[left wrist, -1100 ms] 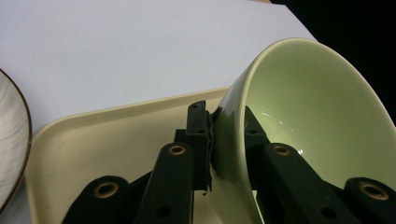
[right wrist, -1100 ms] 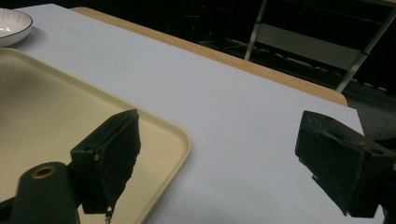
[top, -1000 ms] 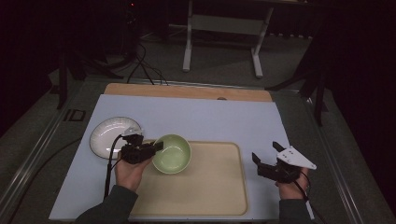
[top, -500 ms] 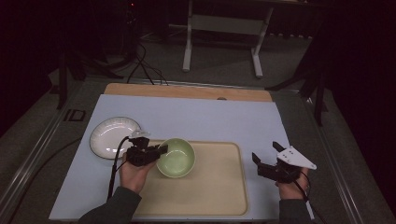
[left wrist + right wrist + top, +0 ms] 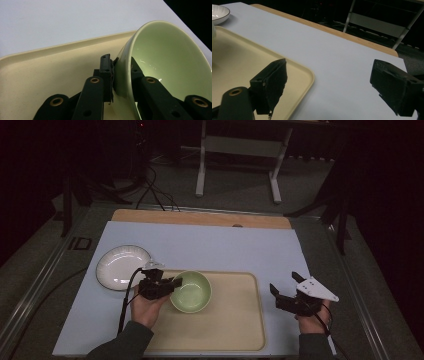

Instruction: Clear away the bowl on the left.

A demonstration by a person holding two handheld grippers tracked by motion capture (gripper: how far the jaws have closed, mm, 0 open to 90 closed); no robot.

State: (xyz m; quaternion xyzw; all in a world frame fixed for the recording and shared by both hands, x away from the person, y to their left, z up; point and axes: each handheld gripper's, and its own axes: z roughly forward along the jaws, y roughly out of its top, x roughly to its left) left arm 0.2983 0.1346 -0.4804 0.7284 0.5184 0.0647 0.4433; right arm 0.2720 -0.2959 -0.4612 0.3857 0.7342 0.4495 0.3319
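Bowl (image 5: pixel 191 291) first: the pale green bowl sits over the left part of the cream tray (image 5: pixel 235 330), and we have it by its rim. Our left gripper (image 5: pixel 174 282) is clamped on the bowl's left edge, and the left gripper view makes this plain: one of the black fingers (image 5: pixel 106 72) presses the outer wall while the other lies inside, with the rim (image 5: pixel 120 75) pinched tight between them. In that view the bowl leans steeply against the tray floor (image 5: pixel 50 72), so we judge it is tipped or partly lifted, not resting flat; whether its base touches the tray we cannot tell.

Our right gripper (image 5: pixel 286 290) hovers over the desk (image 5: pixel 210 245) just past the tray's right edge, well apart from the bowl. Its fingers stand wide apart with nothing between them, as the right gripper view shows: one finger (image 5: pixel 270 83) hangs above the tray's corner and the other (image 5: pixel 394 85) above the bare blue-white desk surface.

A white plate (image 5: pixel 122 266) lies on the desk just left of the tray, near the left hand (image 5: pixel 147 305), and it is empty.

As for progress, we judge the grasp is done and the bowl has reached the tray. What looks left is to settle it level on the tray floor, let go of the rim and draw the left gripper away. The plate is untouched, and we cannot tell whether it has any part in the work.
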